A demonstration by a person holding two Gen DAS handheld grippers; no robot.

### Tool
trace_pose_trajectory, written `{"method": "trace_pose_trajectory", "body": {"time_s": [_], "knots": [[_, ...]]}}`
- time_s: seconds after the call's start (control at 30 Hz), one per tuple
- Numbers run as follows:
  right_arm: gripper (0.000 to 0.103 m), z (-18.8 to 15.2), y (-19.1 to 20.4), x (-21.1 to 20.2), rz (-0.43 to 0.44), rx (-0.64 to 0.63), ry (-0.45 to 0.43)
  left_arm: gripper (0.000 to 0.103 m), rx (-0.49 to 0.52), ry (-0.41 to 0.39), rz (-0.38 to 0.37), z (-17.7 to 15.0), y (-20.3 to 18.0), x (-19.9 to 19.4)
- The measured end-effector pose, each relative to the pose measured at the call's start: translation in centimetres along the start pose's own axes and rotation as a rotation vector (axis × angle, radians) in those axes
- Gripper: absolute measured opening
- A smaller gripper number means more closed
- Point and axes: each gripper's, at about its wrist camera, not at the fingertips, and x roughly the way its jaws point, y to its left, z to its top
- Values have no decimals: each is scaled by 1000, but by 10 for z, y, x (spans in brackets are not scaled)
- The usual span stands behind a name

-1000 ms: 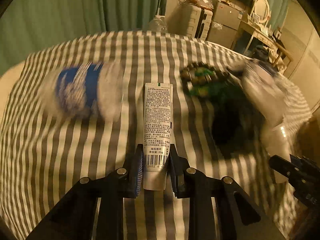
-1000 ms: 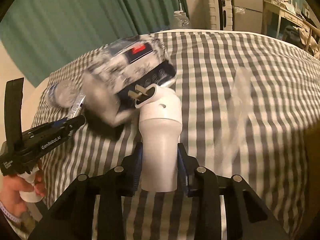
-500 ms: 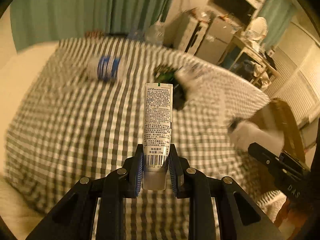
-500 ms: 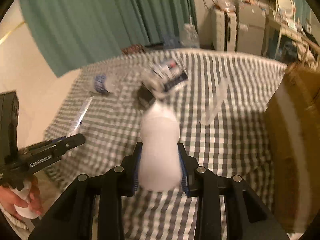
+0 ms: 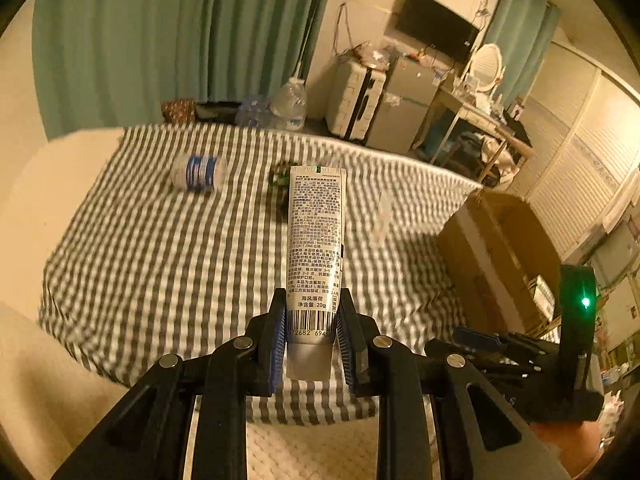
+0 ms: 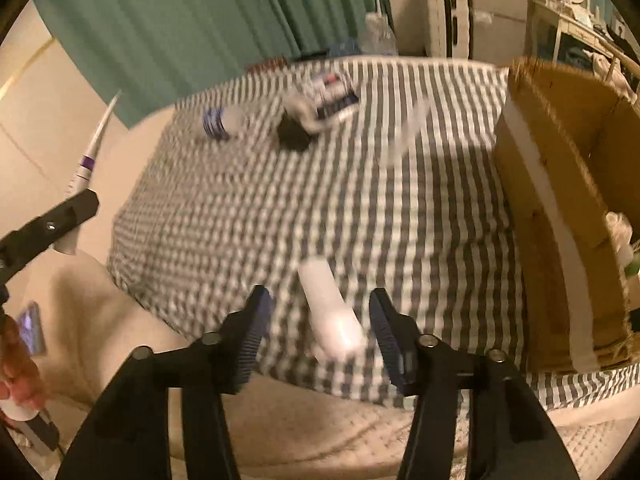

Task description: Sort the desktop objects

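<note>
My left gripper (image 5: 311, 336) is shut on a white tube (image 5: 316, 248) printed with small text and a barcode, held well above the striped tablecloth (image 5: 160, 264). My right gripper (image 6: 320, 328) is open; a white bottle (image 6: 330, 316) lies blurred between its spread jaws, tilted, free of both pads. On the cloth lie a blue-labelled water bottle (image 5: 199, 172), a dark green item (image 5: 279, 179), a printed packet (image 6: 328, 94) and a clear tube (image 6: 408, 128). The held tube also shows in the right wrist view (image 6: 90, 156).
An open cardboard box (image 6: 560, 208) stands at the table's right side with items inside; it also shows in the left wrist view (image 5: 500, 256). Green curtains (image 5: 180, 40), suitcases (image 5: 360, 104) and a desk stand behind the table. Pale floor lies in front.
Both grippers have pulled back and up from the table. The right gripper opened and let go of the white bottle, which has tipped. The left still grips the tube.
</note>
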Motion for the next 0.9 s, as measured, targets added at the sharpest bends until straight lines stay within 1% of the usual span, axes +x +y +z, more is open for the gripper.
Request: {"method": "trace_pose_trajectory", "body": {"time_s": [0.07, 0.2, 0.3, 0.37, 0.43, 0.5, 0.57, 0.6, 0.63, 0.7, 0.83, 0.9], "knots": [[52, -1, 2, 12, -3, -11, 42, 23, 4, 33, 23, -7, 1, 14], [52, 0, 7, 47, -24, -62, 134, 23, -9, 58, 53, -12, 7, 44], [52, -2, 9, 74, -38, -101, 202, 23, -15, 74, 81, -20, 15, 70], [52, -3, 8, 86, -48, -112, 245, 23, -20, 108, 104, -27, 23, 93], [52, -3, 8, 102, -44, -116, 302, 23, -32, 134, 106, -32, 30, 111], [52, -4, 7, 120, -43, -124, 364, 23, -37, 136, 97, -33, 39, 124], [52, -7, 7, 138, -60, -134, 423, 23, -38, 135, 109, -31, 47, 135], [51, -7, 7, 143, -67, -137, 435, 23, -47, 145, 105, -31, 51, 141], [46, -6, 7, 145, -75, -138, 439, 23, -54, 154, 95, -30, 53, 144], [44, -3, 6, 145, -92, -134, 423, 23, -55, 162, 76, -29, 55, 148], [44, -3, 6, 140, -93, -129, 410, 23, -51, 137, 62, -30, 54, 142], [44, -4, 9, 126, -101, -138, 371, 23, -47, 117, 59, -31, 53, 134]]}}
